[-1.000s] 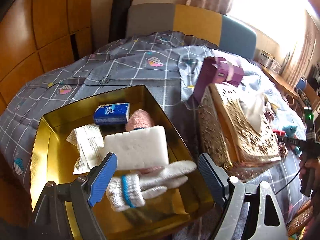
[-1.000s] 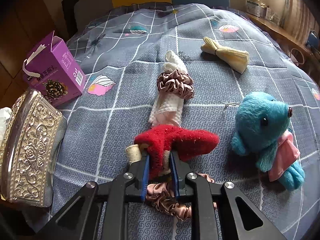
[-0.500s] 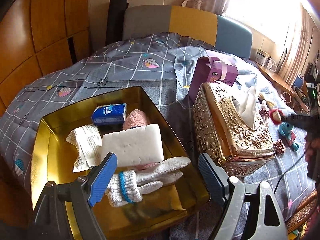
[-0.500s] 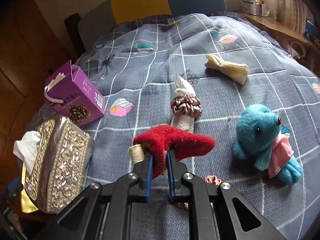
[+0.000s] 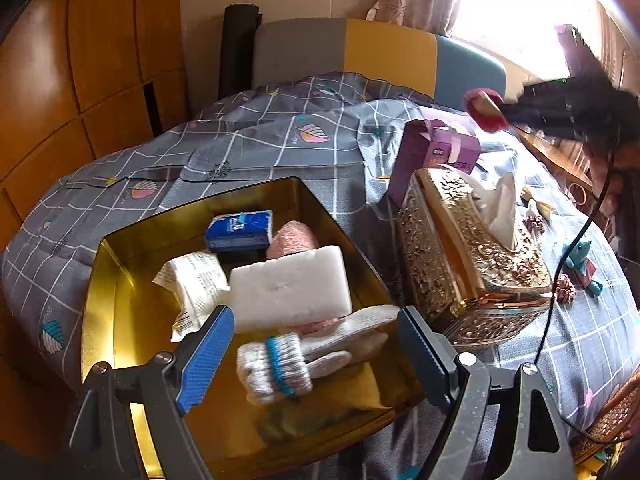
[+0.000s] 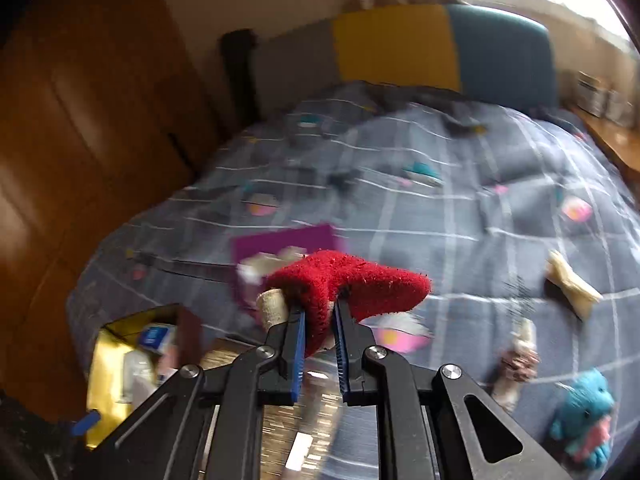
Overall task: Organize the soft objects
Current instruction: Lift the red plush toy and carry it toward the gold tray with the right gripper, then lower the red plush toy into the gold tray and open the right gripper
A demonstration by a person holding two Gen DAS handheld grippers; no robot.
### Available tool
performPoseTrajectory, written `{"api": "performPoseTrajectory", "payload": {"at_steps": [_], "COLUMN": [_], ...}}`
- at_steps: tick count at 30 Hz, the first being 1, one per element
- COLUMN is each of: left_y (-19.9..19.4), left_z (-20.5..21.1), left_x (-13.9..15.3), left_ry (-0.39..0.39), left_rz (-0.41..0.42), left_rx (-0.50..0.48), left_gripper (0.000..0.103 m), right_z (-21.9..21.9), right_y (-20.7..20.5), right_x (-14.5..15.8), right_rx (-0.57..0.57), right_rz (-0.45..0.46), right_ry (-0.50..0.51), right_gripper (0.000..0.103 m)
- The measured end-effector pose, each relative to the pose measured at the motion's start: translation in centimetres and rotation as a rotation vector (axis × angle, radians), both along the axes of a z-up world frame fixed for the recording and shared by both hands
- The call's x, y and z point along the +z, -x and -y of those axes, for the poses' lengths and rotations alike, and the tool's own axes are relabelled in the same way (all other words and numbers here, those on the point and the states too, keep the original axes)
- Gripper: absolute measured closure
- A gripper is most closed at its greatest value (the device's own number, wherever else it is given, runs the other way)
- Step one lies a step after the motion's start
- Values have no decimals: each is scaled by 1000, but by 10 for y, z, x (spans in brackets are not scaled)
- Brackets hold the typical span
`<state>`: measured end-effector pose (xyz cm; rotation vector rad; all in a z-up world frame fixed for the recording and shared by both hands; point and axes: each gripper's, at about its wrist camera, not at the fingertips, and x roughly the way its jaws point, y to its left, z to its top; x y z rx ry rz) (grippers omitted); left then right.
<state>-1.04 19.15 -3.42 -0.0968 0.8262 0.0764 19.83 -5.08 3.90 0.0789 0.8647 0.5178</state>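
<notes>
My right gripper [image 6: 320,312] is clamped on the red plush toy [image 6: 348,284], pads pressing into its middle, a pale stub end sticking out on the left. A second ago the toy was low over the bedspread among the other loose items; it is now lifted clear and carried toward the gold box, which shows at the lower left of the right wrist view [image 6: 104,344]. In the left wrist view the toy [image 5: 486,110] hangs in the air above the purple carton [image 5: 436,152], beyond the ornate tissue holder [image 5: 472,256].

My left gripper [image 5: 316,340] has barely shifted. Its jaws stand wide apart with nothing between them, hovering over the near edge of the gold box [image 5: 120,264], which holds a white sponge [image 5: 290,288], a glove [image 5: 296,360] and a blue packet [image 5: 240,230].

Judgement: pickup is complete and transport is under way. Remaining: clear the tissue holder, lower into the box, release. The blue stuffed animal [image 6: 584,416] and scrunchie [image 6: 516,360] are not yet collected.
</notes>
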Motion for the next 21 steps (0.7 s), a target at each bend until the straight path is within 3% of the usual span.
{"api": "performPoseTrajectory", "payload": {"at_steps": [5, 11, 16, 21], "left_y": [4, 14, 27, 35], "left_z": [-14, -39, -67, -88], "left_x": [-5, -13, -19, -25], "left_ry": [10, 49, 83, 128], "left_rz": [-10, -30, -41, -52], "left_rx": [32, 90, 185, 252], "left_gripper": [18, 18, 19, 21], "right_z": [-67, -130, -166, -201], "right_y": [34, 76, 93, 96], "right_x": [8, -11, -40, -66], "right_rx": [244, 446, 505, 490], "right_rz": [9, -24, -70, -100], "right_ry": [-44, -13, 20, 35], "right_gripper": [90, 90, 90, 88]}}
